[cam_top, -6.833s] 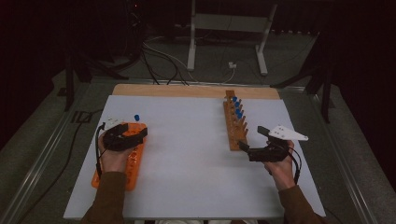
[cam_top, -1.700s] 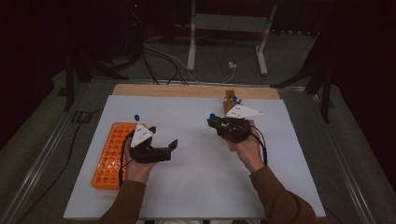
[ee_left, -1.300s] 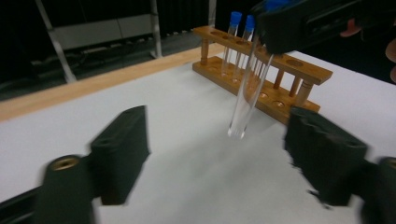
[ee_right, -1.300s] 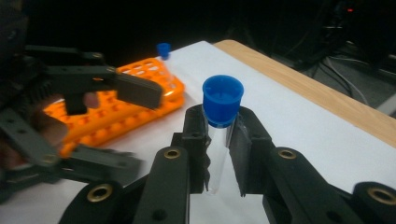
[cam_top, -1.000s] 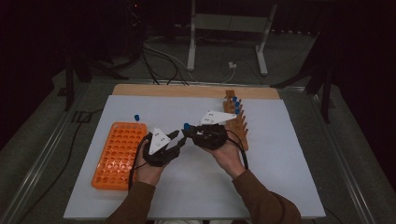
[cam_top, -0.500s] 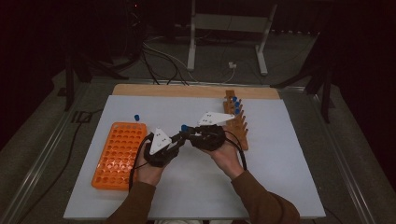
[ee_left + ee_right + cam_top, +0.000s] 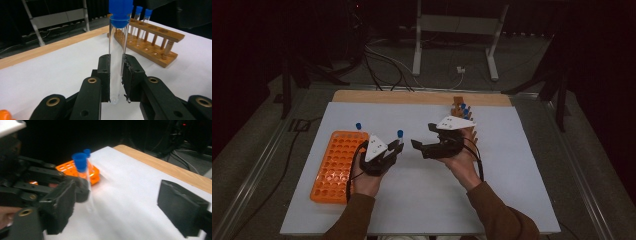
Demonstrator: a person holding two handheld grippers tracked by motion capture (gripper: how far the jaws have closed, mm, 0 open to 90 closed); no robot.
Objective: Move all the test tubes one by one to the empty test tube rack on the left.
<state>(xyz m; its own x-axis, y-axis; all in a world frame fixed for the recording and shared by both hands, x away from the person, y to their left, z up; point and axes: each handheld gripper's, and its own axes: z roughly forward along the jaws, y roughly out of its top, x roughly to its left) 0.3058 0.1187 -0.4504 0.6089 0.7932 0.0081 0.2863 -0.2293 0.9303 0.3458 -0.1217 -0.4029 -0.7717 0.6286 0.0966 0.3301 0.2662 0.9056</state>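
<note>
Here the left gripper [image 7: 116, 75] is clamped on an upright clear glass test tube with a blue cap [image 7: 116, 50]. The right gripper [image 7: 422, 136] has just been opening; its jaws stand wide apart, nothing between them.

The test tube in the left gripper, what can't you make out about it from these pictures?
- Test tube, left gripper view: cap top cut off by the upper edge; sides hidden behind the left gripper pads.
- Right gripper view: tube body motion-blurred; lower part hidden by the right gripper.
- High view: too small to tell any contents.
</note>
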